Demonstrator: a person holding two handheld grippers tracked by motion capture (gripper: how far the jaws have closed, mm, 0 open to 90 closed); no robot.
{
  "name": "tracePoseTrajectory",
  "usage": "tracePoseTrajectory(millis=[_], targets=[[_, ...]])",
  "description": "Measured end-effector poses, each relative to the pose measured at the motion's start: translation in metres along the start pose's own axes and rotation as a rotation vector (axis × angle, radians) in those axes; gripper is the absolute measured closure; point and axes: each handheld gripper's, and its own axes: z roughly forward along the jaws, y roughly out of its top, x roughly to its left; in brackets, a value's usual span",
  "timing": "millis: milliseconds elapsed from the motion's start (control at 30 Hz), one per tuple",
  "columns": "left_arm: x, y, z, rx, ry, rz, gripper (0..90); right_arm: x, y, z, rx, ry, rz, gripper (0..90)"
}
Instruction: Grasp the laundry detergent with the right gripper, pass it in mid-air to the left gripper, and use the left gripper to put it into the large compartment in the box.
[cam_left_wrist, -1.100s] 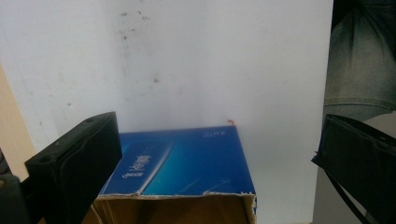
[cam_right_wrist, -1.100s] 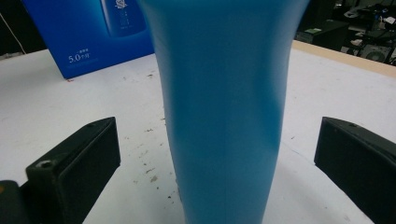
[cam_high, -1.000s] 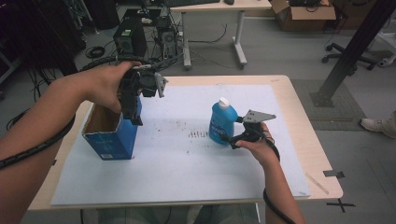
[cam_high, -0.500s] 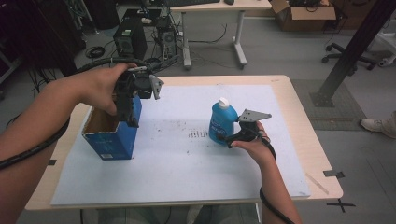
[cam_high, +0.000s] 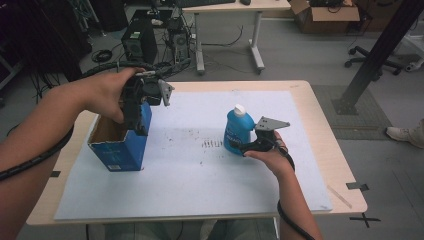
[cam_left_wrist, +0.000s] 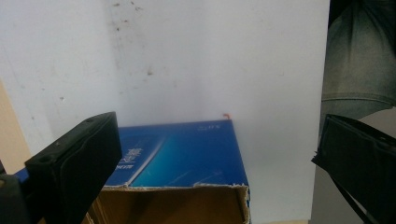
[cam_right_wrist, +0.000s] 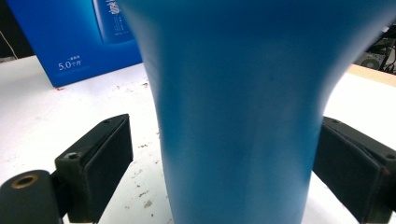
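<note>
White mat (cam_high: 190, 175): one blue box (cam_high: 120, 145), one blue bottle (cam_high: 235, 132); both grippers' fingers apart, left (cam_high: 137, 117), right (cam_high: 250, 145).

left gripper (cam_high: 136, 117): has drifted toward the table's left over the last second, from the box's (cam_high: 119, 145) right wall to above its open top, near the far right corner
left hand (cam_high: 105, 95): moved the same way with it
left jaws: now wide apart over the box's torn rim

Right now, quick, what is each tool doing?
Left tool: open, above the edge of the blue box, holding nothing.
Right tool: open around the blue bottle, not squeezing it.
</note>
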Motion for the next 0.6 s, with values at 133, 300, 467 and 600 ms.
tracePoseTrajectory(millis=[133,300,467,600], targets=[[0.0002,0.0005,0.0001,0.000,0.002,0.001,0.4,0.0009,0.0000,0.0003,-0.003,0.002,-0.002,11.8],[-0.0003,0.0008,0.0001,0.003,0.003,0.003,0.4,0.0016,-0.0002,0.0014,-0.008,0.005,-0.003,15.3],[-0.0005,0.0008,0.0001,0.004,0.003,0.001,0.4,0.0019,-0.0006,0.0021,-0.011,0.004,-0.006,18.3],[-0.0004,0.0017,0.0006,0.006,0.004,0.001,0.4,0.0021,-0.0005,0.0015,-0.014,-0.002,-0.007,21.2]])
